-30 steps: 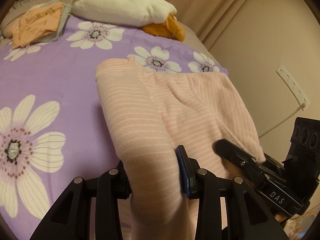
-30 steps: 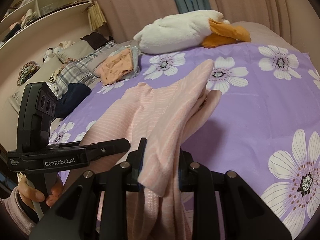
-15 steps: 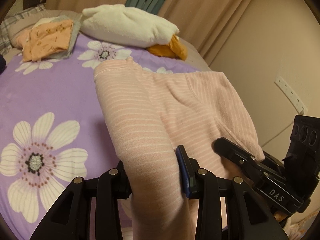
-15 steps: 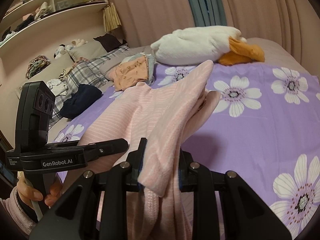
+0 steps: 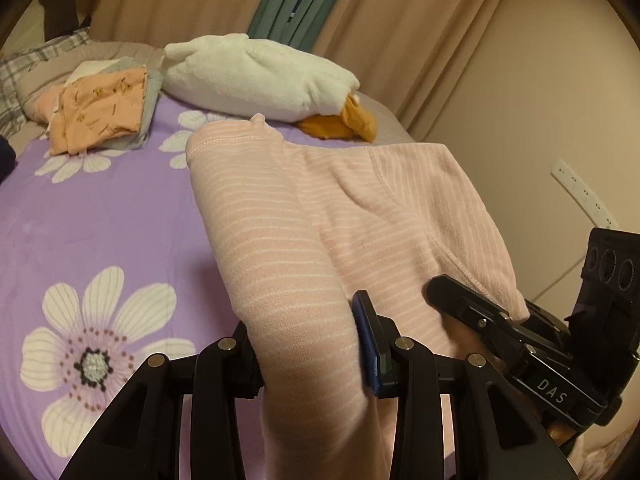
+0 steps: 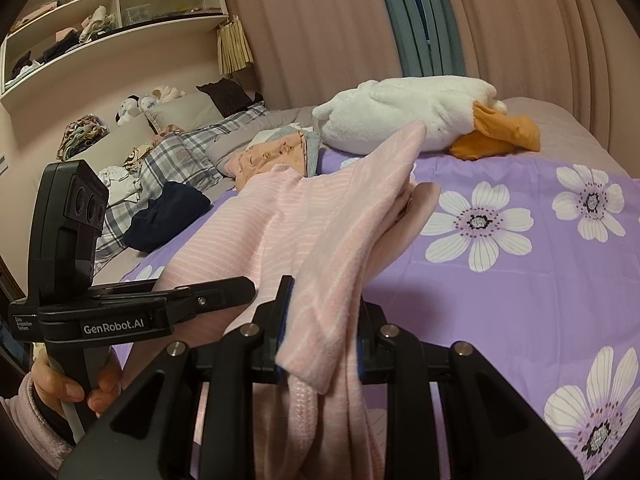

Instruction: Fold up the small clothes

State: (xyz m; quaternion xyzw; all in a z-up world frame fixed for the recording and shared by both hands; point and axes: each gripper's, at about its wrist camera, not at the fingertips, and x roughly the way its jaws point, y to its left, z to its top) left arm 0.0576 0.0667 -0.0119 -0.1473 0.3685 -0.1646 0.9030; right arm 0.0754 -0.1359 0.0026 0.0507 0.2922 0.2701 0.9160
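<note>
The bed (image 5: pixel 100 216) was covered by a purple flowered sheet (image 6: pixel 520 280). A pink striped garment (image 5: pixel 320 216) was held up above it, stretched between the two grippers. The jaws of the left gripper (image 5: pixel 308 344) were closed partway on one bunched edge. The jaws of the right gripper (image 6: pixel 320 336) were clamped narrowly on another edge. A white plush (image 6: pixel 408 116) and folded clothes (image 5: pixel 100 116) were seen behind.

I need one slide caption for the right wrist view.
Right gripper clamps pink striped garment above purple floral bedspread.
</note>
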